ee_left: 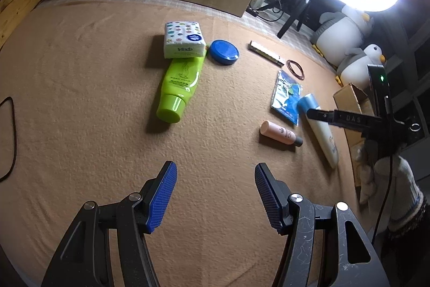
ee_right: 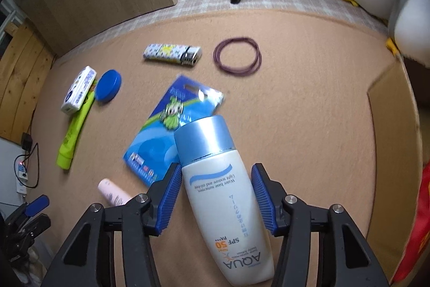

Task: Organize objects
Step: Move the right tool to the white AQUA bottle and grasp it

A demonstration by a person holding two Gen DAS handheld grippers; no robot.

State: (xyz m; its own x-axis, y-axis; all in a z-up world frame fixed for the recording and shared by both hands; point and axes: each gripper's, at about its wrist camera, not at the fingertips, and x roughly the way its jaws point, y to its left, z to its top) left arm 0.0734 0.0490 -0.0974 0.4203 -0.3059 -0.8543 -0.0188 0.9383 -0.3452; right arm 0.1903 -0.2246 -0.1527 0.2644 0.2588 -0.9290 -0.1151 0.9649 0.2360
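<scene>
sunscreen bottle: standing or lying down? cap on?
Lying down. The sunscreen bottle lies flat on the tan blanket, its blue cap on and overlapping the blue packet.

The sunscreen bottle (ee_right: 223, 195) covers a corner of the blue card packet (ee_right: 166, 131), whose small print is blurred. The pink bottle (ee_right: 113, 192) is half hidden behind the right gripper's (ee_right: 215, 195) finger. In the left wrist view, that gripper's arm crosses the sunscreen bottle. The cardboard box (ee_right: 392, 152) is cut off at the right edge.
</scene>
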